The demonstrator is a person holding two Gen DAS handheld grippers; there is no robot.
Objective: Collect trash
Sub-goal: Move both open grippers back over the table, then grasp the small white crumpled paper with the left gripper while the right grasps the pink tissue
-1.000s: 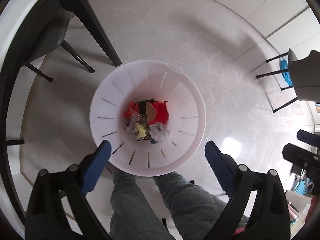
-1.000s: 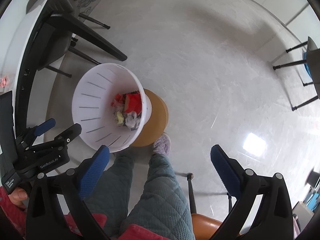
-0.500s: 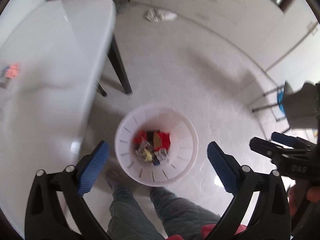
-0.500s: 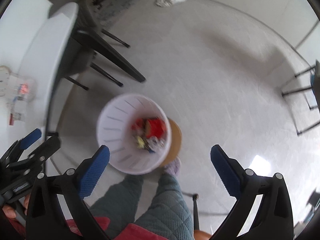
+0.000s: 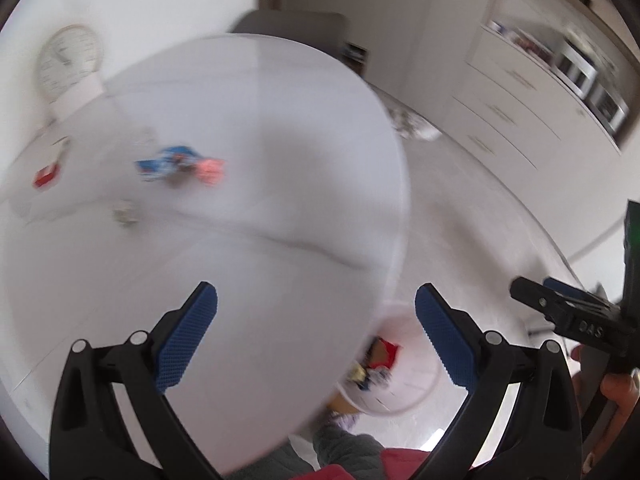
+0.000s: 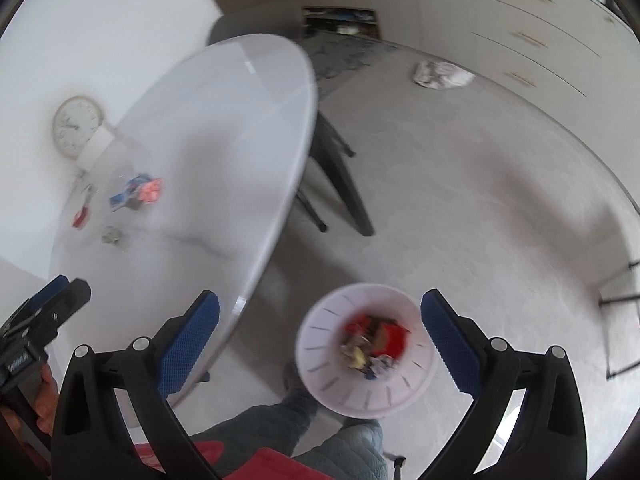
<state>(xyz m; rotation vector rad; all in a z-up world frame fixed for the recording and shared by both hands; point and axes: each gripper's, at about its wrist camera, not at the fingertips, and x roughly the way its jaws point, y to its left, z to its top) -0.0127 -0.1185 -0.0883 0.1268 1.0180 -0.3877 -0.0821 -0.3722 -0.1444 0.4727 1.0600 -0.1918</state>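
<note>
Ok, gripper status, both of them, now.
Left gripper: jaws open, holding nothing.
Right gripper: jaws open, holding nothing.

"DAS" — partly legible, on right gripper body, everything else too blurred

1. Near half of the white table lies bare, nothing blocking a reach in.
2. Toward the far left edge sits blurred litter: a blue-and-red wrapper, a red scrap, a grey crumple.
3. The clock stands at the far left corner.
4. The bin stands on open floor beside the table's right edge, with dark table legs beyond.
</note>
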